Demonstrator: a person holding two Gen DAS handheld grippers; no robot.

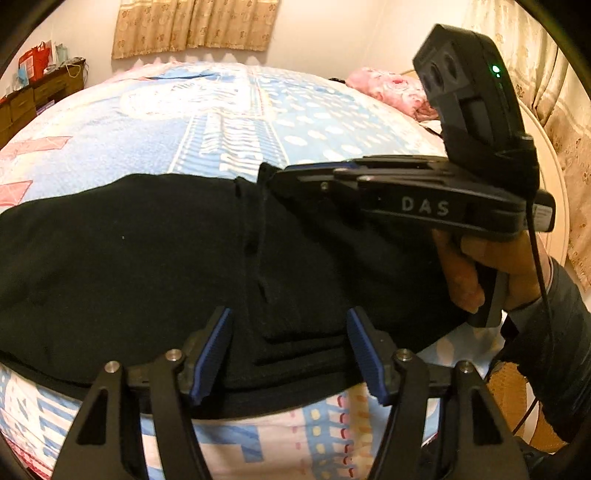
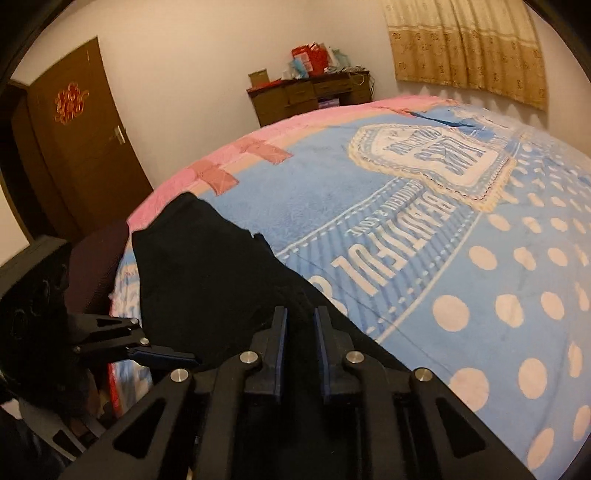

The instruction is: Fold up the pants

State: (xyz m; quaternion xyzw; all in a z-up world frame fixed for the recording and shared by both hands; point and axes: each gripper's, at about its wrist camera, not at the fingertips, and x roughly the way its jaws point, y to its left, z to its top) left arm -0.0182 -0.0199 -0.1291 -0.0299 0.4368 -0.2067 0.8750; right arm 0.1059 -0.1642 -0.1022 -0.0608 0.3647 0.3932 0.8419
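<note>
Black pants (image 1: 147, 251) lie across the near edge of the bed, with folded layers stacked at the front. My left gripper (image 1: 288, 354) is open, its blue pads either side of the pants' near edge. My right gripper (image 2: 300, 350) is shut on a fold of the black pants (image 2: 207, 266). In the left wrist view it (image 1: 280, 177) comes in from the right, held by a hand, pinching the cloth at the pants' far edge. The left gripper (image 2: 166, 356) shows at the lower left of the right wrist view.
A blue and pink patterned blanket (image 2: 424, 229) covers the bed. A pink pillow (image 1: 391, 88) lies at the far right. A wooden desk with clutter (image 2: 310, 92) stands by the wall, next to a brown door (image 2: 81, 140). Curtains (image 1: 192, 26) hang behind the bed.
</note>
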